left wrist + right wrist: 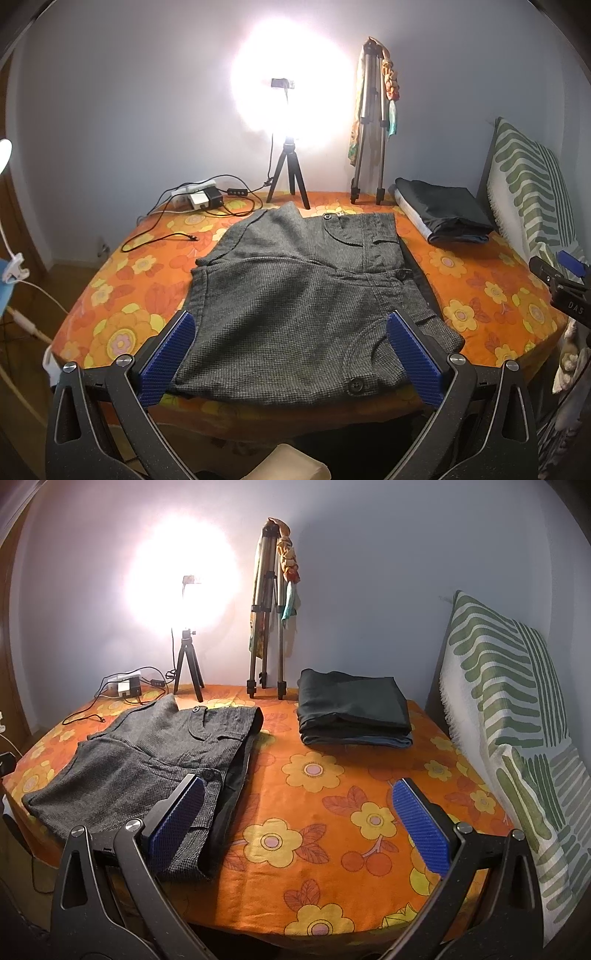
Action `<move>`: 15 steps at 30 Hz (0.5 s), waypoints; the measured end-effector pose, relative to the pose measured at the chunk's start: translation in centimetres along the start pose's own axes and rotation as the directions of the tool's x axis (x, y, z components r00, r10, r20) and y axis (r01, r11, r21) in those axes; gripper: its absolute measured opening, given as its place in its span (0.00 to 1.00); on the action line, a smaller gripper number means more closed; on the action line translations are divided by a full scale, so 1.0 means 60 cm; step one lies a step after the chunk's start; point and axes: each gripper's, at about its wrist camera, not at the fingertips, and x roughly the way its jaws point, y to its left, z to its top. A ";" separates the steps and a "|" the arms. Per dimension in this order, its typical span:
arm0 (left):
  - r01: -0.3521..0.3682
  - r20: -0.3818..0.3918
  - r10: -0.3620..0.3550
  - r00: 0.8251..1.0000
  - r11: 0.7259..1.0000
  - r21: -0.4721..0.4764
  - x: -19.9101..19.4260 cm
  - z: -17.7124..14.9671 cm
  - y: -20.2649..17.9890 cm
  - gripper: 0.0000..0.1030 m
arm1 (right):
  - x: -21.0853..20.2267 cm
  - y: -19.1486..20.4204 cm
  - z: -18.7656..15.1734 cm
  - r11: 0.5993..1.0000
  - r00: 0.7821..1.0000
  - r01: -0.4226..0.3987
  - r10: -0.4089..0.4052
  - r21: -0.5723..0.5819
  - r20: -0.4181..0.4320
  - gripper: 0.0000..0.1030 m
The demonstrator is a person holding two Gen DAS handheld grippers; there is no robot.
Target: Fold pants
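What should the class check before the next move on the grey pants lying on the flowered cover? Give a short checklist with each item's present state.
1. Left gripper open, fingers either side of the grey pants: ok.
2. Right gripper open, holding nothing: ok.
3. Pants already folded up on the flowered cover: ok.
4. Fold edges even: not ok, the top layer sits askew.
5. Folded dark clothes apart from the pants: ok.
6. Cables off the pants: ok, though one end lies close.
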 end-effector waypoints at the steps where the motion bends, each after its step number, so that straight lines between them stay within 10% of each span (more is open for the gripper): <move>1: 0.000 0.001 0.000 1.000 1.000 0.000 0.000 0.000 0.000 1.00 | 0.000 0.000 0.000 1.000 1.000 0.000 0.000 0.000 0.000 1.00; 15: 0.001 -0.002 -0.001 1.000 1.000 -0.002 0.001 0.002 0.003 1.00 | -0.001 0.001 -0.001 1.000 1.000 -0.002 0.002 -0.002 -0.003 1.00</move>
